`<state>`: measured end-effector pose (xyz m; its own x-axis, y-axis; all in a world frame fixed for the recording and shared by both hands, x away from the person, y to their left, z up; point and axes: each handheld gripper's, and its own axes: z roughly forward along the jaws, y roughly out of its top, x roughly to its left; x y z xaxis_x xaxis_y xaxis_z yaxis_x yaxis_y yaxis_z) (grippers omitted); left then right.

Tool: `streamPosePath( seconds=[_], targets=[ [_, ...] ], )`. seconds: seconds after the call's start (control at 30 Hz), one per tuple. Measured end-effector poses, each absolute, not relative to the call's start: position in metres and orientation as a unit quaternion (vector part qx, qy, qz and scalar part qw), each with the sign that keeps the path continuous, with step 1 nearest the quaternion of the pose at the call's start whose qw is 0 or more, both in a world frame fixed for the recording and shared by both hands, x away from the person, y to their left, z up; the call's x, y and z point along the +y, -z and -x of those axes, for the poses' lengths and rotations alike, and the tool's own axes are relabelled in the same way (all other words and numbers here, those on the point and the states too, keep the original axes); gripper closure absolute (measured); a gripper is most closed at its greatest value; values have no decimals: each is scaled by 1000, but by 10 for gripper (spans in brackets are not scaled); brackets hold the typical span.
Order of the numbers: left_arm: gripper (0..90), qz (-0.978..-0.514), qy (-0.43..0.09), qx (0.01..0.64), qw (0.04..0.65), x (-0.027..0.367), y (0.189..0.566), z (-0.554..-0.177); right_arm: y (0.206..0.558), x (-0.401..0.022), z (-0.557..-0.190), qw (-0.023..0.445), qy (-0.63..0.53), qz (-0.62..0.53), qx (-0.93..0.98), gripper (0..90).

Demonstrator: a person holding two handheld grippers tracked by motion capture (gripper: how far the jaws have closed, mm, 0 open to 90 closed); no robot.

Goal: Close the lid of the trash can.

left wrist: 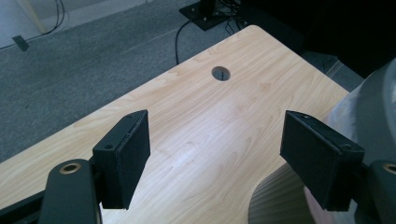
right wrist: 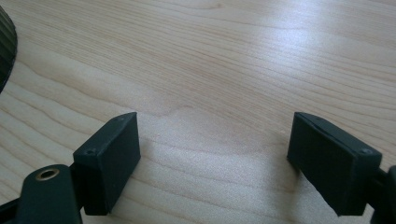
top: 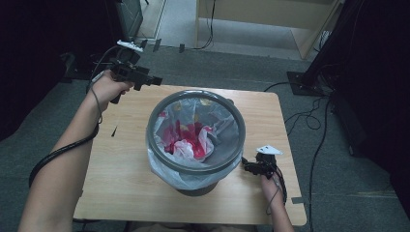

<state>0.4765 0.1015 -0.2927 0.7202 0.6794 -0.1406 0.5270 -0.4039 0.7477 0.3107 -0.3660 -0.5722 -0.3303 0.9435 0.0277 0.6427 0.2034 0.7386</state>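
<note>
A round grey waste bin (top: 195, 93) stands in the middle of the wooden table (top: 121, 164). It is lined with a clear plastic bag (top: 222, 121) and holds crumpled red and white waste (top: 186, 137). My left gripper (top: 153, 81) is held over the table's far left corner, its jaws pointing right toward the bin's far rim. In the left gripper view the left gripper (left wrist: 215, 154) is open with bare wood between the jaws and the bin's side (left wrist: 373, 107) at the right. My right gripper (top: 245, 167) lies low beside the bin's right side. It (right wrist: 215, 158) is open over bare tabletop.
A round cable hole (left wrist: 221, 73) pierces the table near its far edge. A small dark mark (top: 114, 131) lies on the table's left part. Black cables (top: 309, 121) and a stand base (top: 302, 82) sit on the grey carpet to the right. The bin's dark base (right wrist: 5, 51) edges the right gripper view.
</note>
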Motion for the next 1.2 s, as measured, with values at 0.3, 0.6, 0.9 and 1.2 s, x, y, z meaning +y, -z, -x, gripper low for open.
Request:
streamPosePath(
  seconds=[0.3, 0.6, 0.9, 1.2],
  targets=[
    [206, -822, -117, 376, 411, 118, 317, -474, 572, -365, -311, 222, -336, -534, 743, 162],
    [206, -814, -138, 391, 406, 128, 351, -468, 572, -364, -311, 222, -337, -530, 746, 159],
    [206, -812, -137, 398, 404, 133, 392, -456, 572, -363, -310, 221, -337, -531, 745, 158],
    [206, -810, -133, 417, 389, 137, 436, -440, 572, -361, -310, 221, -337, -532, 745, 155]
  ],
)
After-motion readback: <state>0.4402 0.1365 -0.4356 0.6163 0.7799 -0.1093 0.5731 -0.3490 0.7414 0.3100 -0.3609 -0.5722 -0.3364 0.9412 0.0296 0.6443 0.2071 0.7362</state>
